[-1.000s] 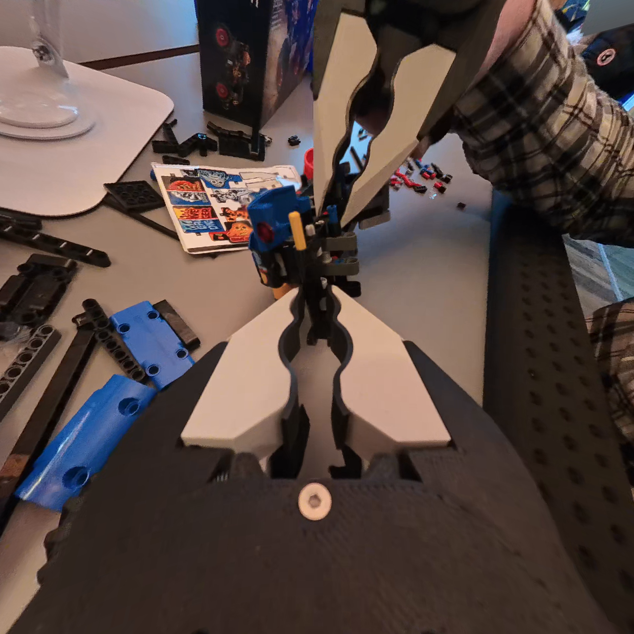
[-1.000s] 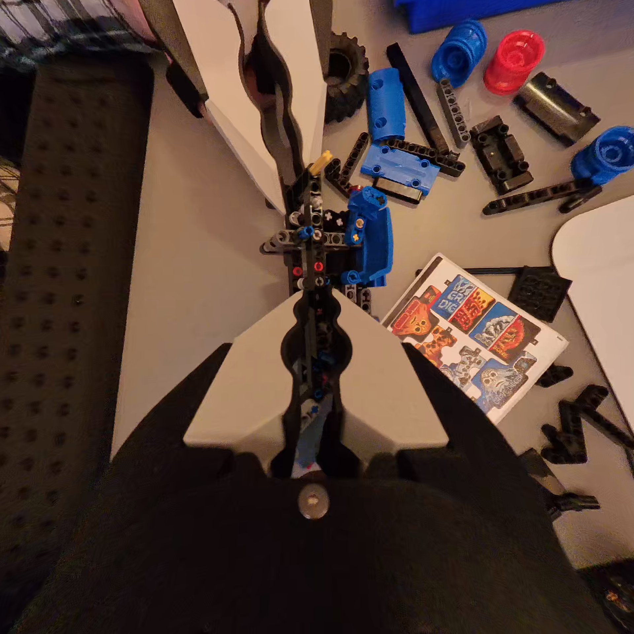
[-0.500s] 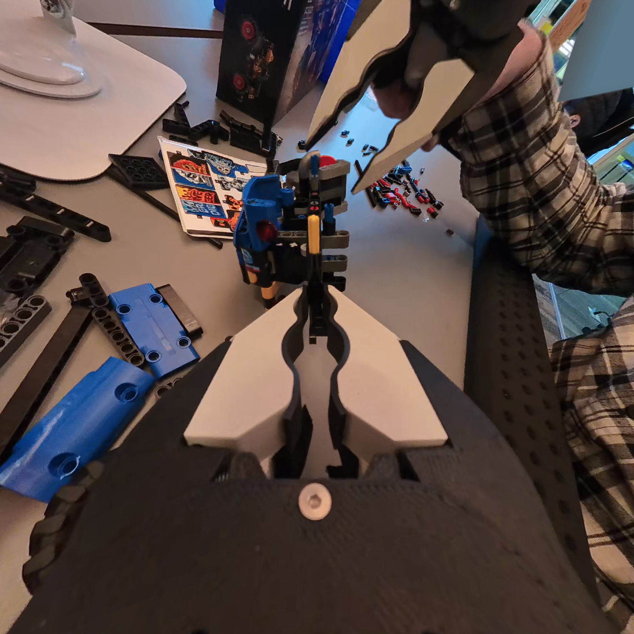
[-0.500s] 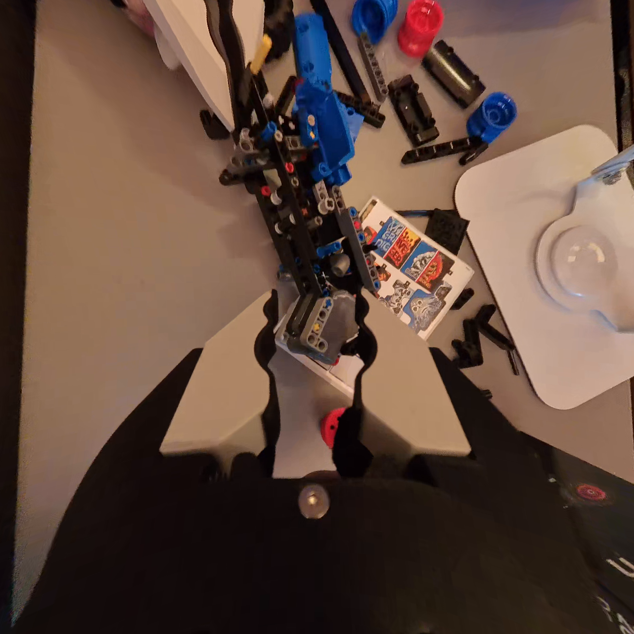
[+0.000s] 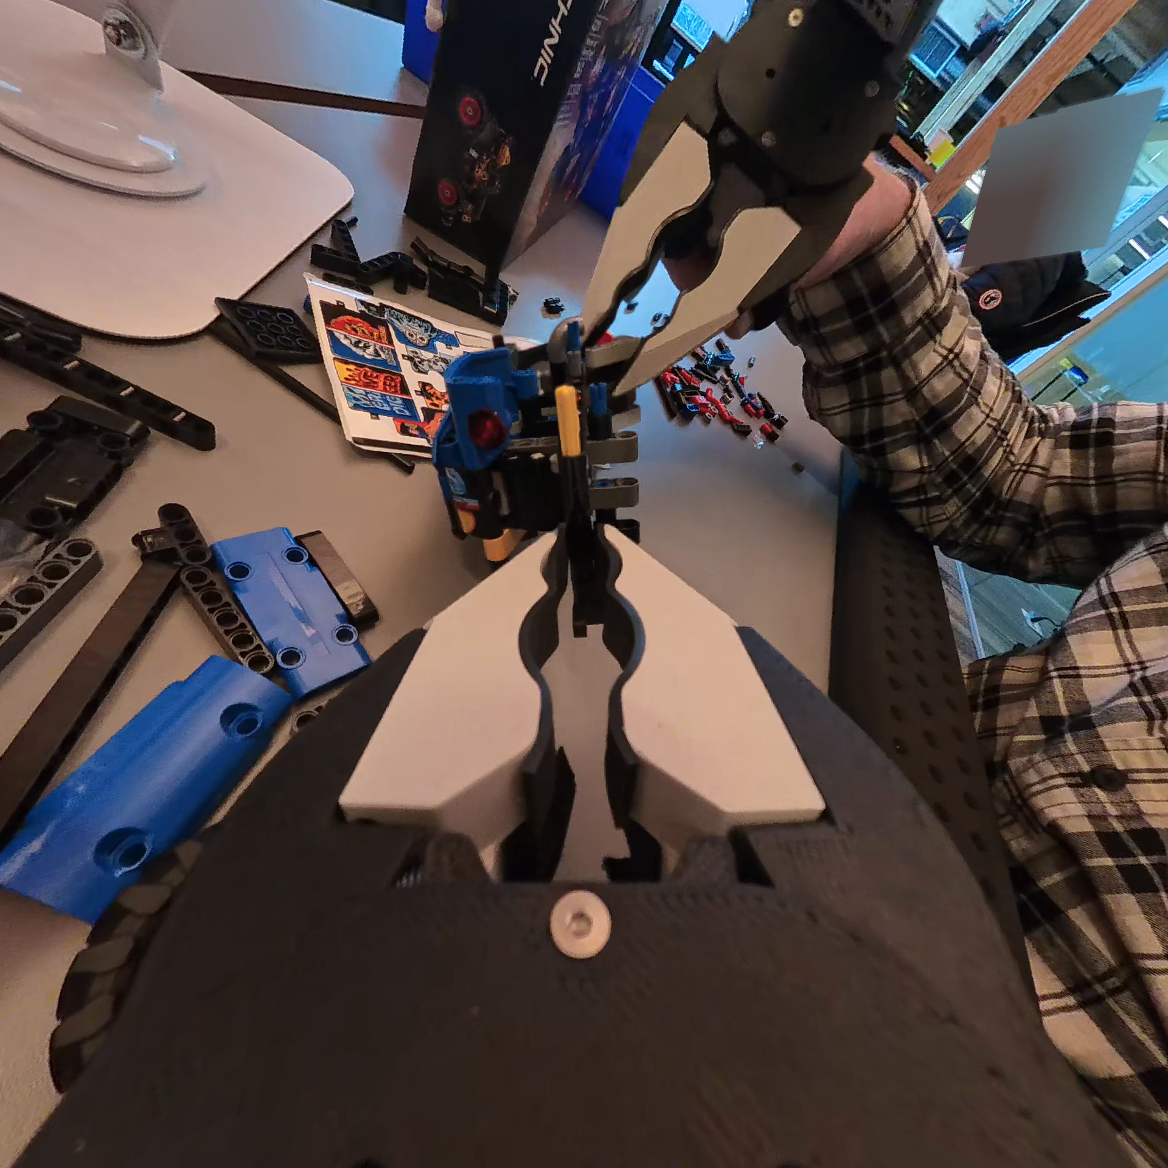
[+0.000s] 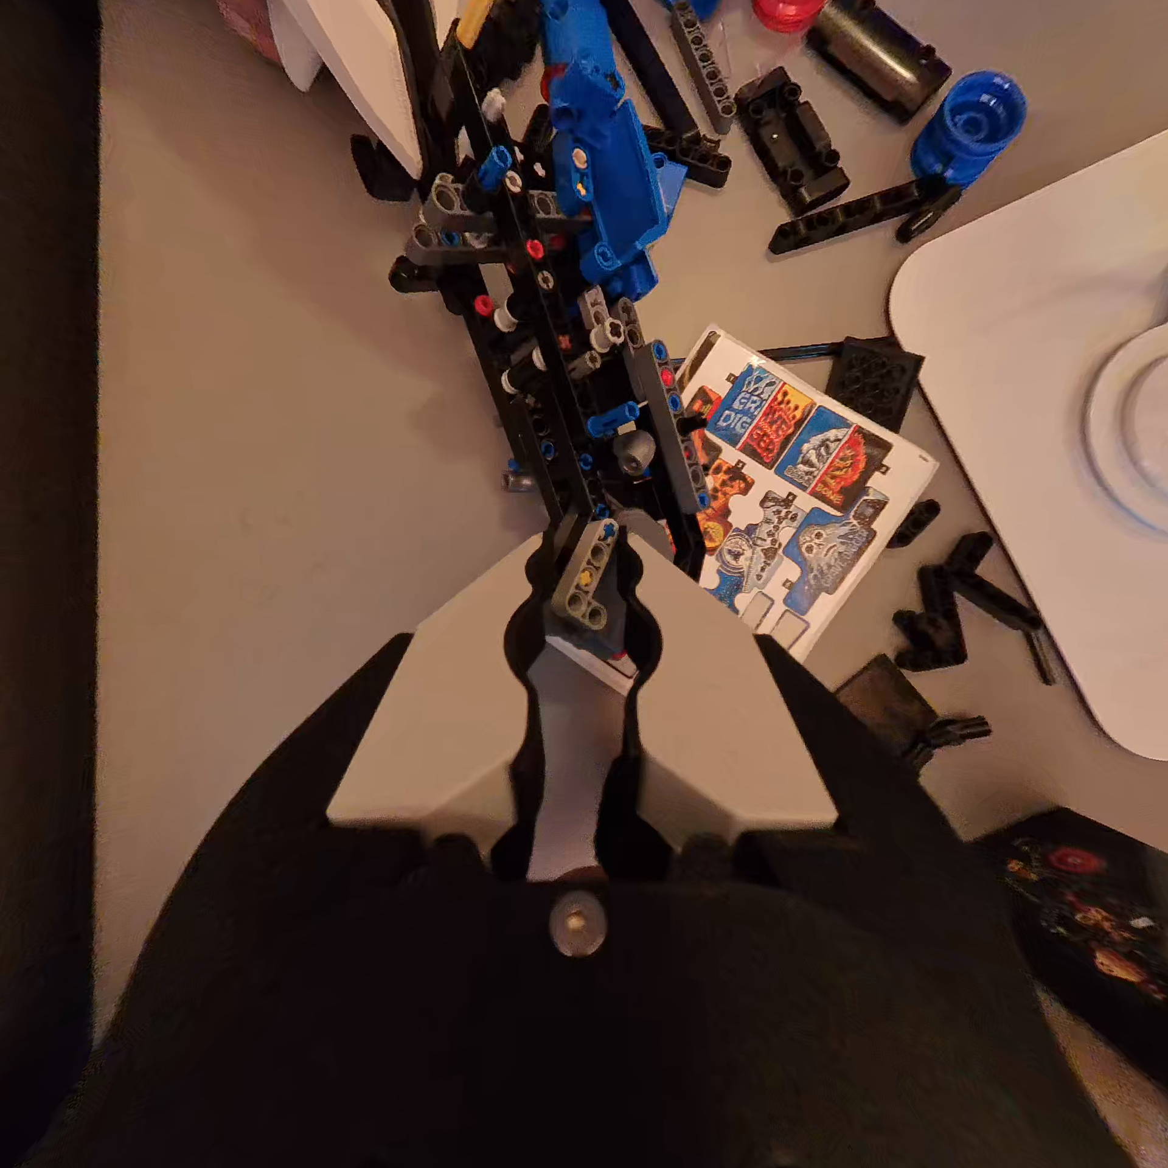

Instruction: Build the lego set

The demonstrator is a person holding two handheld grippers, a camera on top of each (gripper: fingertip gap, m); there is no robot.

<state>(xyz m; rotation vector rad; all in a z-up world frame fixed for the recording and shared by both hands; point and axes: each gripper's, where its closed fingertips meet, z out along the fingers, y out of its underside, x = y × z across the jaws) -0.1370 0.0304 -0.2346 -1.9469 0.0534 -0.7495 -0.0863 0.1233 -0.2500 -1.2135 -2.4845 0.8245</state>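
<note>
The partly built lego model (image 5: 531, 455), a long black frame with a blue panel, red pins and a yellow axle, is held between both grippers above the grey table. My left gripper (image 5: 581, 550) is shut on the black beam at its near end. My right gripper (image 6: 584, 556) is closed on the grey beam (image 6: 584, 581) at the model's other end. In the left wrist view the right gripper (image 5: 607, 360) comes down from the upper right. In the right wrist view the left gripper (image 6: 436, 95) shows at the top edge.
A sticker sheet (image 5: 379, 366) lies under the model. Loose black beams and blue panels (image 5: 284, 600) lie to the left, small pins (image 5: 714, 398) to the right. The set box (image 5: 524, 114) and a white lamp base (image 5: 158, 208) stand behind. A black perforated board (image 5: 904, 663) borders the table. There is about 12 centimeters between the tips of the two grippers.
My right gripper opened, slid back along the model to its far end and closed on the grey beam there. The left gripper kept its hold while the model tilted.
</note>
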